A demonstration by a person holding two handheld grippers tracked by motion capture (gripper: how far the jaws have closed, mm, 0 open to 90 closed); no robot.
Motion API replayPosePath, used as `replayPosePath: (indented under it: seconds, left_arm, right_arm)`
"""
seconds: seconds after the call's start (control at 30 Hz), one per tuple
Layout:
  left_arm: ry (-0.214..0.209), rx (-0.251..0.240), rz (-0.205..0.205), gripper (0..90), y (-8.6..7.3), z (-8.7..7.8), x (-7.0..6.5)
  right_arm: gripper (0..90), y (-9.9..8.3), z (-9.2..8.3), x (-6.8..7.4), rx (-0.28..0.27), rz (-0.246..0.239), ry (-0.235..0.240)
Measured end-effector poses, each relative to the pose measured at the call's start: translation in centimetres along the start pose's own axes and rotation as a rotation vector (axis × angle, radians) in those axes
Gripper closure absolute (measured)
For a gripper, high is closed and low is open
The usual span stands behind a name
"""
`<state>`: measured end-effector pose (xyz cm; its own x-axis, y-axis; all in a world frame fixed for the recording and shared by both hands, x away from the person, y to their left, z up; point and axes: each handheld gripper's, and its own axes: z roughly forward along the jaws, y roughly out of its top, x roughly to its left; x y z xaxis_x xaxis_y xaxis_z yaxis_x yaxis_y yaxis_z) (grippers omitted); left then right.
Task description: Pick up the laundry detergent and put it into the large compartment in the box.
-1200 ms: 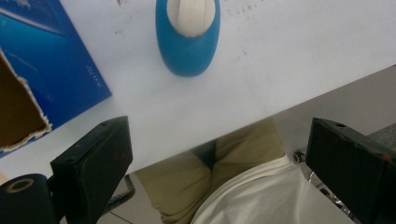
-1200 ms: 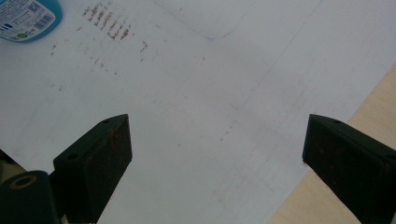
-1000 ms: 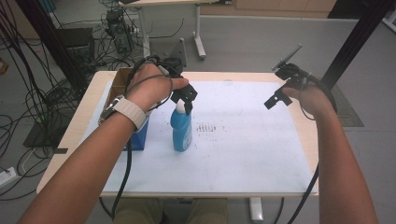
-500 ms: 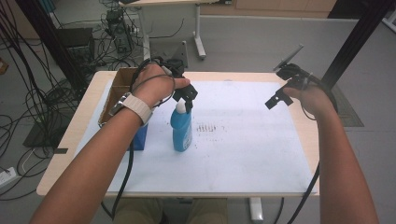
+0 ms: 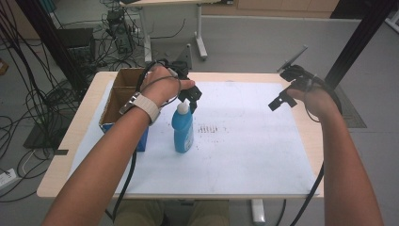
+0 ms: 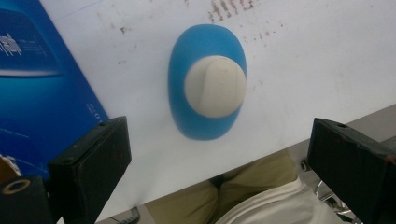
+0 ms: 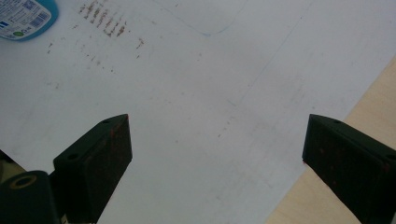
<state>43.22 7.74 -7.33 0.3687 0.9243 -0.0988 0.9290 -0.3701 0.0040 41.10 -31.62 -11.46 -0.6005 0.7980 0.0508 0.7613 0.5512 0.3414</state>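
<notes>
We see a blue bottle [image 5: 183, 131] with a white cap [image 5: 182, 108] standing upright on the white sheet [image 5: 244, 155] that covers the counter [image 5: 61, 160], left of the middle and just beside a cardboard box [image 5: 123, 101] with blue sides. In the left gripper view the bottle [image 6: 207, 88] is seen from straight above, its cap [image 6: 215, 86] round and plain, apart from both jaws. The box's blue side [image 6: 37, 84] carries pale printing there, too blurred for us to read. In the right gripper view a corner of the bottle's label [image 7: 23, 18] shows small print and a square code, also beyond reading. Rows of brown marks [image 5: 210, 129] stain the sheet to the right of the bottle. Our left claw [image 5: 192, 98] hangs just above the cap with its jaws spread wide, gripping nothing. Our right claw [image 5: 281, 100] is held well apart over the right side of the sheet, its jaws also wide and empty, with the bare counter edge [image 7: 336, 196] beneath its right jaw. Against a second ago, the bottle and box have not shifted, the left hand [image 5: 162, 87] has drawn back a little toward the far edge, and the right hand [image 5: 314, 96] has kept its place.
</notes>
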Motion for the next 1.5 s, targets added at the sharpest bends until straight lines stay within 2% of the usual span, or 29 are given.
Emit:
replayPosePath:
  seconds: [0.17,0.33,0.57,0.73,0.93,1.2,1.5]
  left_arm:
    - [-0.005,-0.003,-0.009,6.6,0.5,0.4,0.2]
    - [0.010,-0.009,-0.024,7.0,0.7,0.7,-0.2]
    - [0.017,0.003,-0.018,7.5,1.4,1.2,-0.4]
    - [0.005,-0.007,-0.036,7.6,1.4,1.5,-0.3]
    - [0.014,0.010,-0.026,7.7,1.8,2.0,-0.4]
    - [0.030,0.003,-0.023,7.8,1.7,2.3,-0.8]
    - [0.029,0.003,-0.043,8.0,1.6,2.4,-0.9]
  right_arm:
    - [8.1,0.0,0.2,0.0,0.000,-0.001,0.004]
    - [8.1,0.0,0.4,0.1,-0.001,-0.006,0.009]
    - [8.1,-0.3,0.4,-0.1,-0.004,-0.001,0.009]
    - [8.1,-0.4,0.5,-0.3,-0.002,0.002,0.010]
    - [8.1,-0.6,0.4,-0.4,-0.004,0.002,0.011]
    - [8.1,-0.8,0.3,-0.4,-0.005,0.003,0.010]
    - [8.1,-0.9,0.4,-0.4,-0.009,0.005,0.011]
